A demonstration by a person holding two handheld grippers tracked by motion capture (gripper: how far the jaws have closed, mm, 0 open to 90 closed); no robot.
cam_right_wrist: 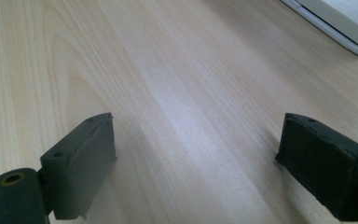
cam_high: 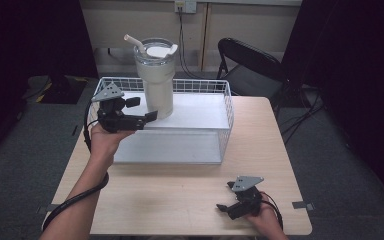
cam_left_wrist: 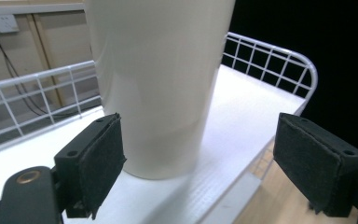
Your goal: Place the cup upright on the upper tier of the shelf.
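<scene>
A tall cream tumbler (cam_high: pixel 158 75) with a clear lid and a straw stands upright on the upper white shelf of a wire basket (cam_high: pixel 227 107). My left gripper (cam_high: pixel 142 109) is open just left of the tumbler's base, jaws pointing at it. In the left gripper view the tumbler (cam_left_wrist: pixel 158 79) rises close ahead between the two spread pads (cam_left_wrist: pixel 100 158), apart from both. My right gripper (cam_high: pixel 225 197) rests low over the wooden table (cam_high: pixel 180 190) near the front right edge, open, with bare wood between its pads (cam_right_wrist: pixel 84 158).
The wire basket's white stepped shelf (cam_high: pixel 170 147) takes up the table's back half. A black folding chair (cam_high: pixel 250 65) stands behind the table at the right. Cables trail from both grippers. Dark floor surrounds the table.
</scene>
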